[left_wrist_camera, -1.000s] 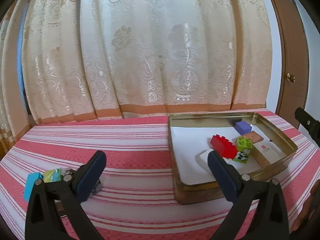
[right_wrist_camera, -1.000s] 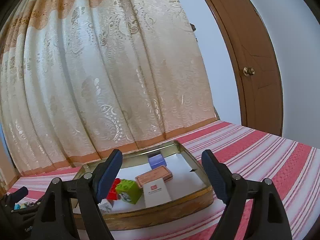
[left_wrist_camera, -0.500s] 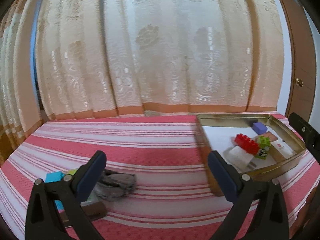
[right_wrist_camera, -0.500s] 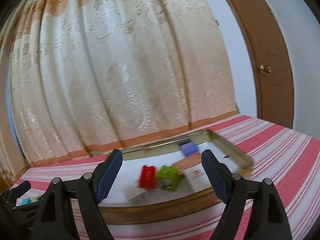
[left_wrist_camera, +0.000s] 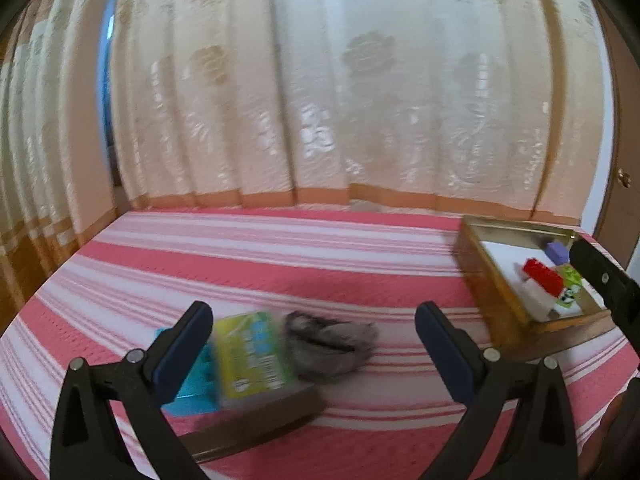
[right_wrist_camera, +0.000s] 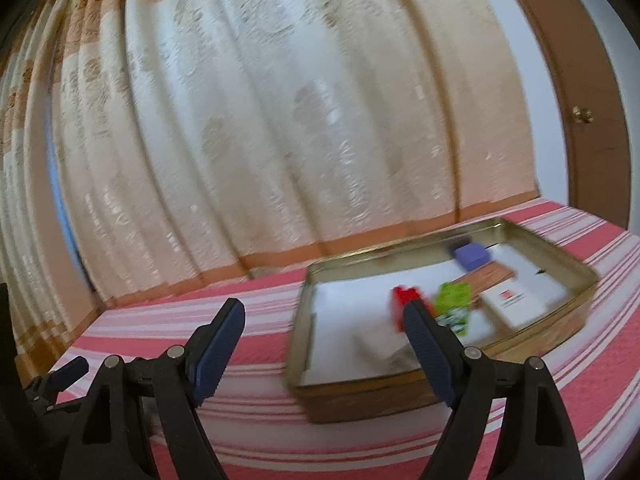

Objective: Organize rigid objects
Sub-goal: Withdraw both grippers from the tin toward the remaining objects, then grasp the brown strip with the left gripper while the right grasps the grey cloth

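Note:
My left gripper (left_wrist_camera: pixel 312 328) is open and empty, low over a small pile on the striped cloth: a green-yellow packet (left_wrist_camera: pixel 250 354), a blue block (left_wrist_camera: pixel 196 380), a grey crumpled cloth (left_wrist_camera: pixel 328 344) and a brown flat piece (left_wrist_camera: pixel 256 426). A gold tin tray (left_wrist_camera: pixel 476 276) stands at the right; it holds a red brick (left_wrist_camera: pixel 542 274), a green brick (left_wrist_camera: pixel 570 276) and a purple block (left_wrist_camera: pixel 558 252). My right gripper (right_wrist_camera: pixel 324 332) is open and empty, just in front of the tray (right_wrist_camera: pixel 304 320), which holds the red brick (right_wrist_camera: pixel 404 300), green brick (right_wrist_camera: pixel 454 300), purple block (right_wrist_camera: pixel 472 256) and a white card (right_wrist_camera: pixel 516 304).
A pink and white striped cloth (left_wrist_camera: pixel 280 264) covers the table. A cream curtain (left_wrist_camera: pixel 320 100) hangs right behind it. A brown door (right_wrist_camera: pixel 592 100) stands at the right. My right gripper's finger shows at the right edge of the left wrist view (left_wrist_camera: pixel 600 280).
Both views have swung left. The tray has slid toward the right in both views. The left gripper has come over the pile of packet, blue block and grey cloth. Both grippers stay open.

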`<action>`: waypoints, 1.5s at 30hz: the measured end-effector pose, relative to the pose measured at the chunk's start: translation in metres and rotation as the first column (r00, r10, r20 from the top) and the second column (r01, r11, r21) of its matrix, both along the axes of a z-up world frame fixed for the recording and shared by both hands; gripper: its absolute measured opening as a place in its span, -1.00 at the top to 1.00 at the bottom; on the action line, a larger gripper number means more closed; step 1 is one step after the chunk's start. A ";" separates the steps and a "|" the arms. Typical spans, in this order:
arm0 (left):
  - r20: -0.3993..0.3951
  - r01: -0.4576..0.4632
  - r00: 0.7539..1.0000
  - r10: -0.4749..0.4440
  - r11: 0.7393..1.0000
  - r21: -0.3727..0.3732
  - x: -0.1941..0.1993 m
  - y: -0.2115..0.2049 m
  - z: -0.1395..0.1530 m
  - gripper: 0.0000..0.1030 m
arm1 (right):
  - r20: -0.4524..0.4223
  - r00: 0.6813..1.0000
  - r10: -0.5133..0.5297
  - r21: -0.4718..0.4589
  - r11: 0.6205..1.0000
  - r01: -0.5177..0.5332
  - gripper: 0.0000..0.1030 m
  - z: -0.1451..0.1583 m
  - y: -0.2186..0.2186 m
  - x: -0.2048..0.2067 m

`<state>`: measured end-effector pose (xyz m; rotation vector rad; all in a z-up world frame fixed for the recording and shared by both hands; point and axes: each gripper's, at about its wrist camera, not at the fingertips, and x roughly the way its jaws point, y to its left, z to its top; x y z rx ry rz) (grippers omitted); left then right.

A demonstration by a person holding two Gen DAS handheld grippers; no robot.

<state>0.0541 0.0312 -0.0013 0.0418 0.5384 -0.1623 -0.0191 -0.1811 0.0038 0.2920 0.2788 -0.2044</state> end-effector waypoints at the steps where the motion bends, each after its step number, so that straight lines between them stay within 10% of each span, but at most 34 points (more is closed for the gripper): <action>1: -0.012 -0.005 1.000 0.005 1.000 -0.003 0.000 0.005 -0.001 -0.99 | -0.006 1.000 0.013 0.001 1.000 -0.013 -0.62 0.000 0.005 0.003; 17: -0.265 0.080 0.959 -0.097 0.994 -0.074 -0.009 0.072 -0.028 -0.82 | -0.095 0.985 0.141 0.050 0.989 -0.137 -0.62 -0.010 0.040 0.029; 26: -0.360 0.200 0.918 -0.167 0.978 0.057 -0.004 0.033 -0.042 -0.56 | -0.109 0.981 0.162 0.095 0.984 -0.151 -0.62 -0.013 0.037 0.030; 30: -0.376 0.288 0.893 -0.248 0.956 0.053 -0.009 0.020 -0.044 -0.11 | -0.112 0.978 0.178 0.092 0.981 -0.169 -0.62 -0.013 0.039 0.030; 37: -0.376 0.282 0.893 -0.246 0.958 0.044 -0.006 0.019 -0.044 -0.04 | -0.115 0.971 0.211 0.085 0.976 -0.202 -0.62 -0.013 0.045 0.032; 45: -0.371 0.237 0.902 -0.220 0.971 0.002 -0.003 0.027 -0.045 0.59 | -0.166 0.950 0.265 0.135 0.960 -0.244 -0.62 -0.020 0.043 0.044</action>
